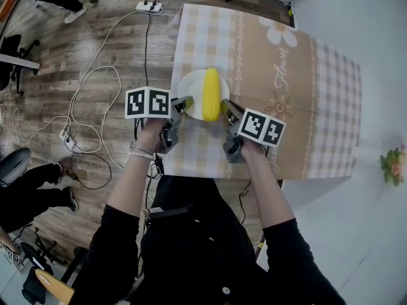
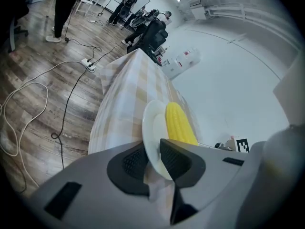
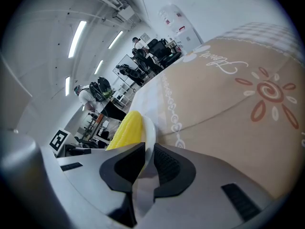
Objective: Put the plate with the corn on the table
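Observation:
A white plate (image 1: pixel 191 88) with a yellow corn cob (image 1: pixel 210 94) lying on it is over the near left part of the table (image 1: pixel 305 107). My left gripper (image 1: pixel 182 103) is shut on the plate's left near rim, and my right gripper (image 1: pixel 227 109) is shut on its right near rim. In the left gripper view the plate (image 2: pixel 153 132) stands edge-on between the pads, with the corn (image 2: pixel 179 124) behind it. The right gripper view shows the plate's rim (image 3: pixel 149 136) pinched between the pads and the corn (image 3: pixel 126 129) to the left.
The table wears a beige checked cloth with flower prints (image 1: pixel 280 32). Cables and a power strip (image 1: pixel 148 6) lie on the wooden floor at the left. People stand or sit at the room's far side (image 2: pixel 143 20).

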`<state>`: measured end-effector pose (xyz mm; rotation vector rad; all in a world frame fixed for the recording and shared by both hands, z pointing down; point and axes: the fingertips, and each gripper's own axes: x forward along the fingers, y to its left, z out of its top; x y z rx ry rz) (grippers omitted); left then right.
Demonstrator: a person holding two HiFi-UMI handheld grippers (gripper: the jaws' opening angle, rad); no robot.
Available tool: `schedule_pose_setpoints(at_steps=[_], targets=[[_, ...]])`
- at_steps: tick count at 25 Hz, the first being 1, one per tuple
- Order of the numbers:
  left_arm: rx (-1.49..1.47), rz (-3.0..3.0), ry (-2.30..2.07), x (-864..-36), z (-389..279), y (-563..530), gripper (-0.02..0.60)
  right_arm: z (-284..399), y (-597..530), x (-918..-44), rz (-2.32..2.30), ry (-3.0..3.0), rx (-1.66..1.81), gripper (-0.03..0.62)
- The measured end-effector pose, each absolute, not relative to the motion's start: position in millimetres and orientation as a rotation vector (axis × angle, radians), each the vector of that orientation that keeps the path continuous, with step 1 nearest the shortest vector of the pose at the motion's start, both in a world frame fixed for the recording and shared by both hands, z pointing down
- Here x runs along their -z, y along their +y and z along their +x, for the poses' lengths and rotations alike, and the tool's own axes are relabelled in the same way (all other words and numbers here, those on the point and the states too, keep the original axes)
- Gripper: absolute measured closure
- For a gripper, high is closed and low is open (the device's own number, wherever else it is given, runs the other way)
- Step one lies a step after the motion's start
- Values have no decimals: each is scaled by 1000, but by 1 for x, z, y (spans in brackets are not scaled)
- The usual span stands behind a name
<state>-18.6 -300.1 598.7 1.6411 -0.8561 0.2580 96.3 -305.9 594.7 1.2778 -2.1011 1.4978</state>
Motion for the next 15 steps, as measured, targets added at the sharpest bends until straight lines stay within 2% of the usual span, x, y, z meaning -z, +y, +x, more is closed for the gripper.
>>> schedule_pose_setpoints(at_steps=[15], targets=[[-348,1638,-850,-600,-22,-297,500,96,-305,-602,1263,-2021,-1460,502]])
